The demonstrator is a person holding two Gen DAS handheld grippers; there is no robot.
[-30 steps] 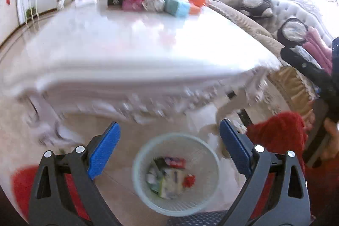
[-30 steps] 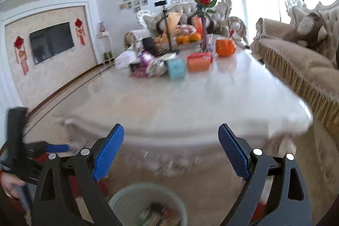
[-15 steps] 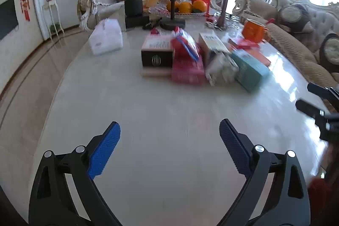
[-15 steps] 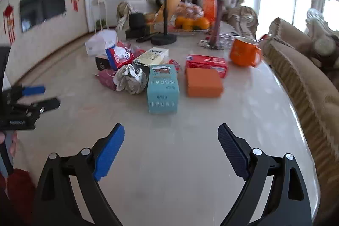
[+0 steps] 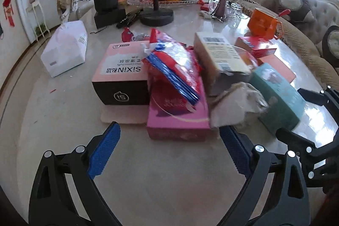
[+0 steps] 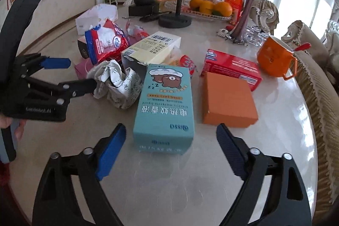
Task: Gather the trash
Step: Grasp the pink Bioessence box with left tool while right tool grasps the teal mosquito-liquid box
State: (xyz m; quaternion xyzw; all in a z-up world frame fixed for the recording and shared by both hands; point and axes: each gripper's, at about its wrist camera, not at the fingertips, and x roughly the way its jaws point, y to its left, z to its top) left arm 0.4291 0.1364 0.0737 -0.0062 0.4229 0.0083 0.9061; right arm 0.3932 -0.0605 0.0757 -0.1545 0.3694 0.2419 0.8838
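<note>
Both grippers now hover over the surface [image 6: 275,141] instead of the bin: left gripper [image 5: 169,154] jaws apart and empty, right gripper [image 6: 170,154] jaws closing just short of the teal box [image 6: 165,107].

Orange mug [image 6: 273,58] (spoon inside), oranges [image 6: 211,6], rose vase [image 6: 245,12]

Around the teal box [image 6: 164,103] on the counter [image 6: 169,183]: six more boxes, namely one orange [image 6: 227,99], one red [image 6: 232,67], one cream [image 6: 152,50], two pink [image 5: 178,118], one white [image 5: 65,52]. One paper wad [image 6: 118,86]. One orange mug [image 6: 274,56]. One vase [image 6: 245,14]. Three oranges [image 6: 209,5].
</note>
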